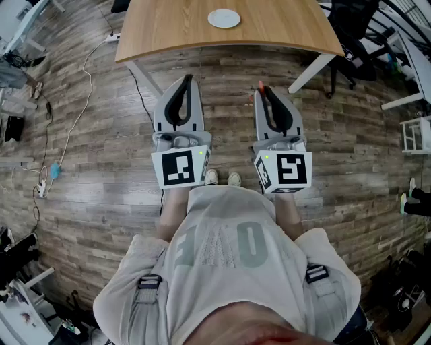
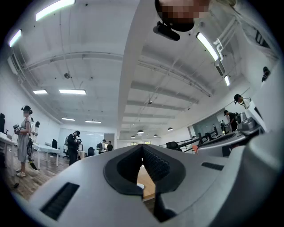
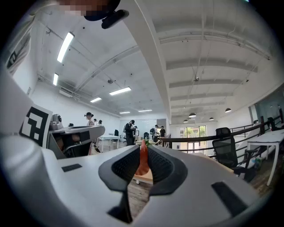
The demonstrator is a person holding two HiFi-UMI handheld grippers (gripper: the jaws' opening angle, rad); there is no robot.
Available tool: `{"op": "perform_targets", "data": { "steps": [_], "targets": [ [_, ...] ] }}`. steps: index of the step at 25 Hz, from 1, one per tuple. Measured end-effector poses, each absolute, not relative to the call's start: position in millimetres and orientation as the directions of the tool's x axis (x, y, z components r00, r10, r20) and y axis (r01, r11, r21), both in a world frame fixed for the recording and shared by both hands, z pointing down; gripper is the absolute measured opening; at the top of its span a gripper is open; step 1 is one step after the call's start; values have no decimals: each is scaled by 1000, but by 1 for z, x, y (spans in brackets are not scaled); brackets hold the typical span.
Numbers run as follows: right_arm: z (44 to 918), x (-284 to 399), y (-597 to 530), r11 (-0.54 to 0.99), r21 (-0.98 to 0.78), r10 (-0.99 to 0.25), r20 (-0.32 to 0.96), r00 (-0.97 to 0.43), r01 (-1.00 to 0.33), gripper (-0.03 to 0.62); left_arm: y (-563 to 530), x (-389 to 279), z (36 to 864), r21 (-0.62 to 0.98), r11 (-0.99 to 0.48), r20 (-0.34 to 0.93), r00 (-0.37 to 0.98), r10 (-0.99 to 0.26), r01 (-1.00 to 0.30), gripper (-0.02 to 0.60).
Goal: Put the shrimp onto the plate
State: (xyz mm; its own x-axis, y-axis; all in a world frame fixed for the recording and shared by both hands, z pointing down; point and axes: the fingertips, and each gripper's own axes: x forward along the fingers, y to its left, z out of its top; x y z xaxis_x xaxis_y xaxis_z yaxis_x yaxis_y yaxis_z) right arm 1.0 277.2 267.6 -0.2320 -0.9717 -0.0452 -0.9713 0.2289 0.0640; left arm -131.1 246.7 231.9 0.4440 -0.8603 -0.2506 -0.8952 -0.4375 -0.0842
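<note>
A person stands on a wood-plank floor [image 1: 101, 202] in an open-plan office, a gripper in each hand, both held out level above the boards and short of the bench's near edge. At far left a white cable [image 1: 86, 67] trails across the planks. The left gripper [image 1: 187, 79] has its jaws together at the tips with nothing between them; through the gap lower down, its own view shows a strip of the bench top. Ahead, the light wooden bench [image 1: 269, 30] carries a single white plate [image 1: 223, 18], set near the middle of its top. The right gripper [image 1: 262, 87] has its jaws clamped on the orange-red shrimp [image 3: 143, 163], which stands upright between the pads with its end poking past the tips, over the floor and well apart from the plate. To the right of the bench stands a black office chair [image 1: 353, 27], and a white rack [image 1: 414, 135] sits at the frame's right edge. The gripper views show a white ceiling with strip lights [image 2: 71, 91] and several people [image 2: 23, 133] standing at the far side of the room.
</note>
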Motion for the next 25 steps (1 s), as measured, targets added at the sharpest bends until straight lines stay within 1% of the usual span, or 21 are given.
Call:
{"op": "perform_targets", "data": {
  "steps": [4, 8, 16, 22, 25],
  "targets": [
    [269, 1, 271, 212, 59, -976, -43, -215, -975, 61, 238, -133, 229, -96, -444, -274, 453, -849, -891, 9],
    [268, -5, 265, 213, 39, -976, -44, -214, -976, 61, 231, -136, 230, -82, -460, -261, 465, -846, -884, 9],
    [259, -9, 265, 212, -15, -973, -94, -209, -977, 63, 222, -137, 230, -71, -506, -272, 505, -819, -860, 9],
    [258, -19, 269, 233, -128, -968, -127, -217, -964, 62, 223, -147, 230, -72, -532, -263, 530, -806, -844, 9],
    [258, -26, 267, 212, -114, -972, -126, -198, -971, 62, 220, -158, 234, -65, -532, -253, 530, -809, -844, 9]
  ]
}}
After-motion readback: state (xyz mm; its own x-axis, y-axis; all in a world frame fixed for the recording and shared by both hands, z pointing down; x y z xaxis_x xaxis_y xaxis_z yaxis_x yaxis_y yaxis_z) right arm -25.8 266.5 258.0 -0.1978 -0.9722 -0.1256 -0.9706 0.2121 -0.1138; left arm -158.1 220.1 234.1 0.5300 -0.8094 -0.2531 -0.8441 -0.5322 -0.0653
